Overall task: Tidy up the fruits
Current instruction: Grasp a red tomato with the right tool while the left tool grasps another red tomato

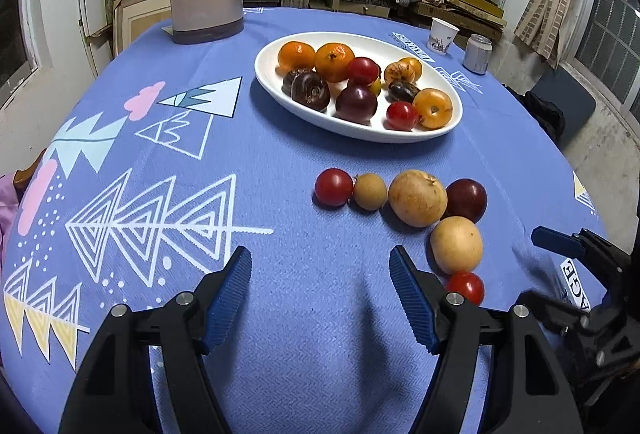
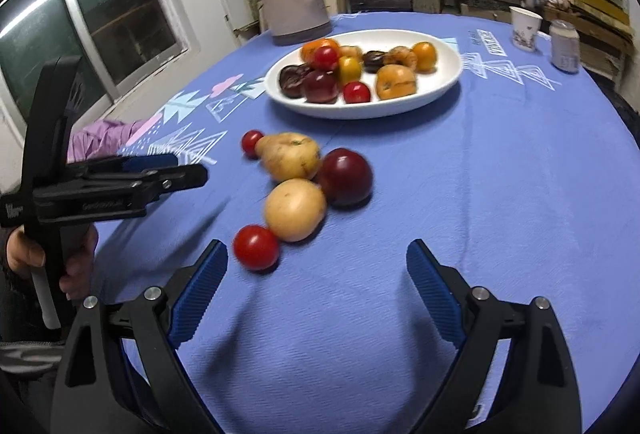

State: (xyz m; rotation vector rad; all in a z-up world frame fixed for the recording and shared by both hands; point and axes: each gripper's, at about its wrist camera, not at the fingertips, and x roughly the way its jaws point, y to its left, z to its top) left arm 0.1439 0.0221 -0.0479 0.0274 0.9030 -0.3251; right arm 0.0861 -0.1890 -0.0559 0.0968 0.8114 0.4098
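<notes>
- Left gripper [image 1: 321,258]: fingers [image 1: 232,286] spread apart, nothing between them, only blue table [image 1: 280,334] cloth below.
- Ahead of the left fingers, slightly right: loose row of fruit — red cherry tomato [image 1: 334,187], small tan fruit [image 1: 370,191], large yellow fruit [image 1: 417,198], dark plum [image 1: 466,200].
- Just beside the right finger of that gripper: second yellow fruit [image 1: 456,244], with another cherry tomato [image 1: 465,287] touching its near side.
- Further ahead: white oval plate [image 1: 276,89] holding oranges, plums and tomatoes.
- Right gripper [image 2: 317,258]: fingers [image 2: 202,284] wide apart and empty; nearest cherry tomato [image 2: 256,247] just beside its left finger, yellow fruit [image 2: 295,209] beyond.
</notes>
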